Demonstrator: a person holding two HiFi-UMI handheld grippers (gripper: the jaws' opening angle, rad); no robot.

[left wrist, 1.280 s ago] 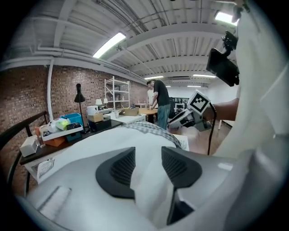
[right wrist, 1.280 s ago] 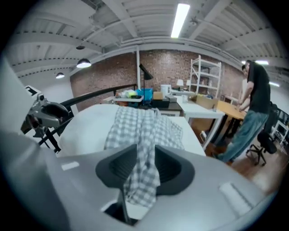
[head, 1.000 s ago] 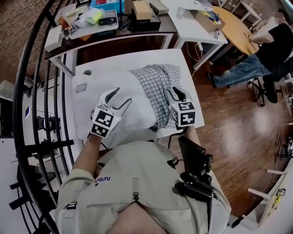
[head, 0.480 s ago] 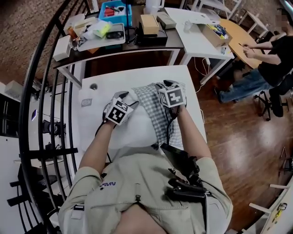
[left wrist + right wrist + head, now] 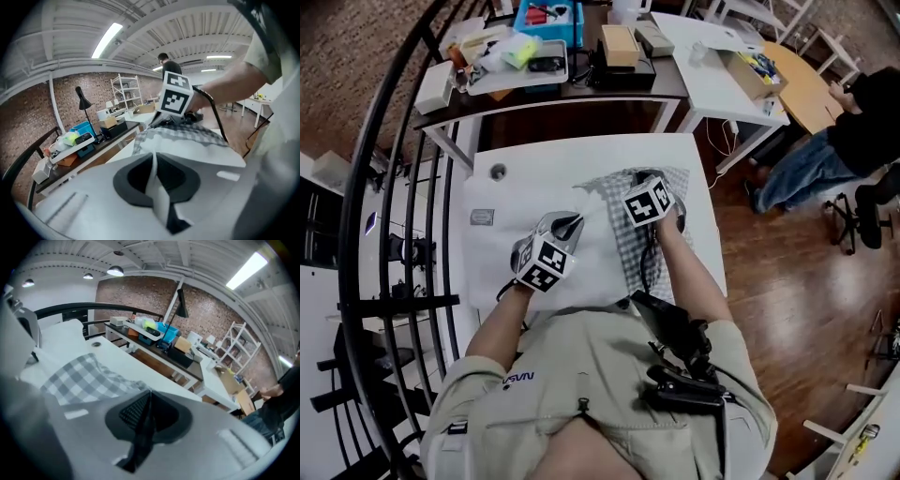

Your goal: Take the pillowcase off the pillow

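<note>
**Pillow** [image 5: 592, 267]: white, lies flat on the white table [image 5: 581, 150], directly in front of the operator [image 5: 609, 394]. Long axis runs approx. left–right across the table in the head view. Bare end is toward the left, covered end toward the right. Most of the pillow is uncovered.

**Pillowcase** [image 5: 661, 244]: grey/white check, bunched into a band over the pillow's right-hand end. The band's long axis runs near-to-far, i.e. crosswise to the pillow.

**L gripper** [image 5: 565, 225]: sits on the bare part of the pillow, left of the pillowcase, pointing away from the operator and downward. Jaws have just been closing. The L gripper view shows them drawn together on a fold of white pillow fabric, which stands up as a strip between them.

**R gripper** [image 5: 639, 180]: at the far end of the checked band, pointing away and down. Jaws have just been closing. The R gripper view shows them together, w/ checked cloth [image 5: 84, 378] rising to a peak at the tips, so a pinch of pillowcase is held.

**Relative position:** grippers are apart. L is nearer the operator; R is farther and to the right.

**Background:** dark side table [image 5: 581, 84] w/ clutter stands beyond the white table. A seated person [image 5: 853, 131] is at far right, well apart.
</note>
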